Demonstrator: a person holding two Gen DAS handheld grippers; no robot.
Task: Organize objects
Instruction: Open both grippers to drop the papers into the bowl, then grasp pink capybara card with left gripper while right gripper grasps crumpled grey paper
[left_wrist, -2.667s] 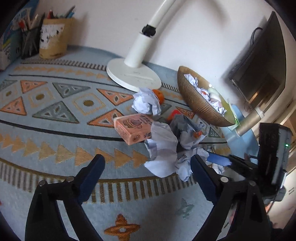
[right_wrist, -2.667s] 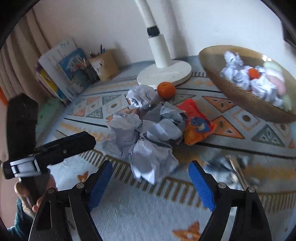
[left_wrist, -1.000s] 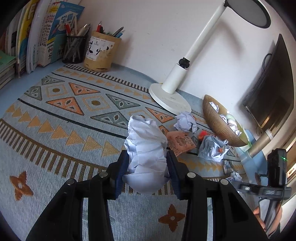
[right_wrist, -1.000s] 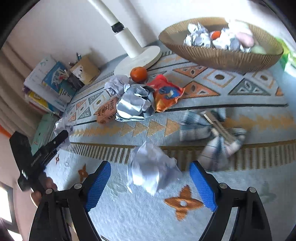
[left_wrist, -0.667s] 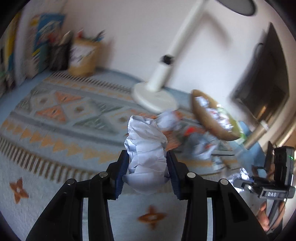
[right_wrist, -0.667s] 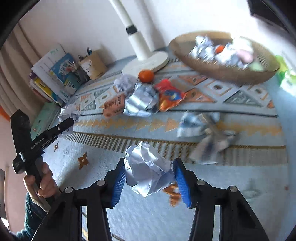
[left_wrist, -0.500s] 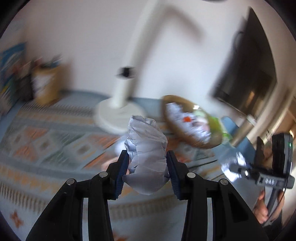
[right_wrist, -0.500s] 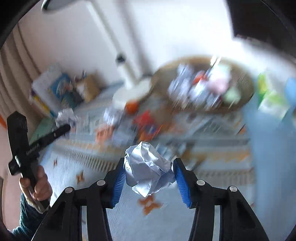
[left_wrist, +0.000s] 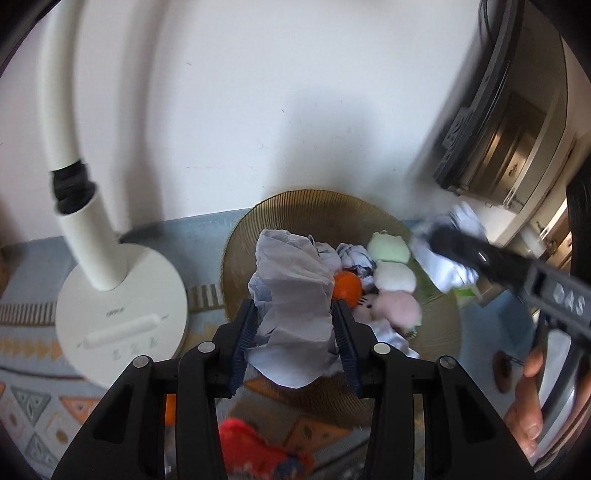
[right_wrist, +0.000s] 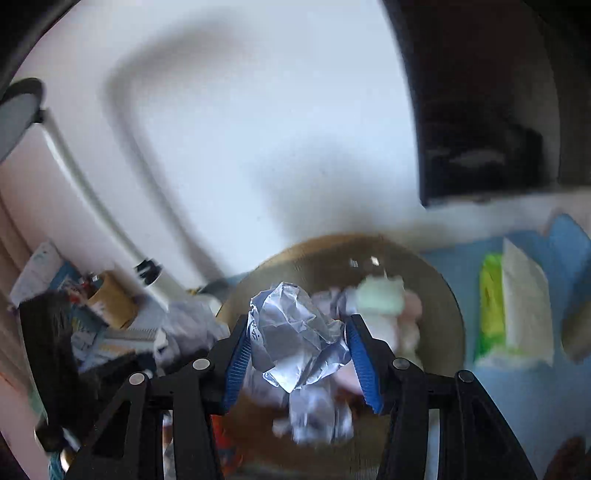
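Both jaws clamp paper wads (left_wrist: 295, 314) (right_wrist: 297, 339) over the basket (left_wrist: 243, 236) — paper, orange (left_wrist: 346, 290) inside.

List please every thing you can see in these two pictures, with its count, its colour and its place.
Round woven basket: one, golden brown, by the wall.
Crumpled paper balls: two held, white, one in the left gripper, one in the right; more in the basket.
Round orange fruit: one, orange, in the basket.
Soft round pads: three, green, white, pink, in the basket.
Desk lamp: one, white, left of the basket.
Snack bag: one, red, before the basket.
Left gripper: black, blue pads, shut.
Right gripper: same, shut.
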